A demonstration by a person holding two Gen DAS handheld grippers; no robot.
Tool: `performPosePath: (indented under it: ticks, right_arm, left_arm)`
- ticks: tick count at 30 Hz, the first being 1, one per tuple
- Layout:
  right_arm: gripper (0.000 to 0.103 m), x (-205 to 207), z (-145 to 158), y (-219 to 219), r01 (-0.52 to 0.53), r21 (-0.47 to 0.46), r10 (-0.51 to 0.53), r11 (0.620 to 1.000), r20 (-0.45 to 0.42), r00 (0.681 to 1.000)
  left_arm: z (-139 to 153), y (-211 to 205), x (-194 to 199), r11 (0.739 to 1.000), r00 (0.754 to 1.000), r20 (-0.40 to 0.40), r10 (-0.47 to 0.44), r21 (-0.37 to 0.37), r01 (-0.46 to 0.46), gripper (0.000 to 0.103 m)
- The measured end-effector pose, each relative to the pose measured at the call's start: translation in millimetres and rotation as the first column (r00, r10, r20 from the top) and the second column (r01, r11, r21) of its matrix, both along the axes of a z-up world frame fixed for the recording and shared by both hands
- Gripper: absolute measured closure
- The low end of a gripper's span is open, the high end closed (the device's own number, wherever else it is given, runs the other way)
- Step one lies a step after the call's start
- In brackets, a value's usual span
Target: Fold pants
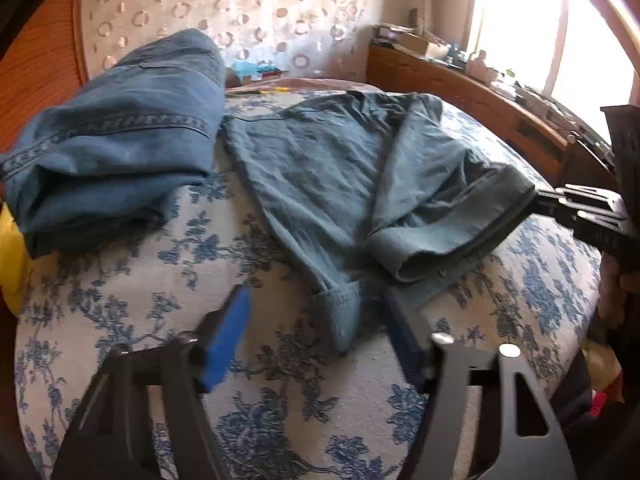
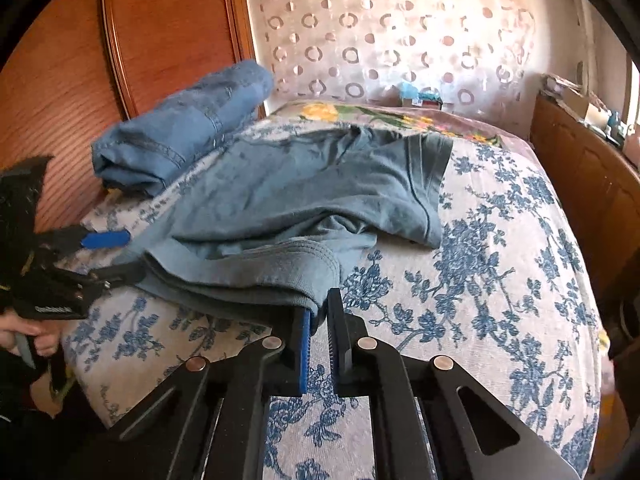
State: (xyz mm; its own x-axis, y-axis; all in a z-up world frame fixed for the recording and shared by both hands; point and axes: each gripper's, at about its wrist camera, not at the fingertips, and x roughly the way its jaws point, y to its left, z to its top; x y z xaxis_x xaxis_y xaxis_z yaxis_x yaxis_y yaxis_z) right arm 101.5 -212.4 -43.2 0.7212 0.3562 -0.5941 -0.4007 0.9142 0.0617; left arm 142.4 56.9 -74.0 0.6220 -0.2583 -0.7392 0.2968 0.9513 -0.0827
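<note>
The right gripper (image 2: 318, 312) is clamped on the near hem of the grey-green soft cotton pants (image 2: 304, 196); its blue-padded fingers pinch a fold of cloth at the edge nearest the camera. The left gripper (image 1: 316, 320) stands with its jaws apart, one to each side of the other hem corner of the pants (image 1: 340, 184); the pads do not press on the cloth. In the right wrist view the left gripper (image 2: 124, 252) reaches the pants from their left side, one finger above and one below the cloth edge.

The pants lie crumpled across the middle of the white bedspread with blue flower print (image 2: 500, 240), one leg bunched over the other, waistband toward the far end. Beyond the pants, to their left, rests a folded blue denim garment (image 1: 120, 136).

Progress assessment: early stage. One corner is secured; the second grasp is not yet completed. Remaining, by estimate: close the left jaws, lift and straighten the legs, then fold.
</note>
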Motion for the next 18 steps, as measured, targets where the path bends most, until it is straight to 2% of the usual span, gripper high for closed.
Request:
performPosePath:
  ticks: [10,15,18]
  right_arm:
    - [0.096,-6,-4,-9,-0.008,-0.004,0.008,1.000,-0.001,1.000]
    - [0.096,-19,7,-11,-0.013,0.011,0.013,1.000,0.016,1.000]
    - [0.096,-30,9,-13,-0.031,0.040,0.032,0.999,-0.003,0.999]
  left_arm:
    - [6,-3,-11,0.997,0.999,0.009,-0.051,-0.058,0.052,0.091]
    - [18,0,-24,0.994,0.998,0.023,-0.064,-0.088,0.066,0.092]
    - [20,2,-33,0.994,0.997,0.017,-0.070,-0.080,0.071,0.092]
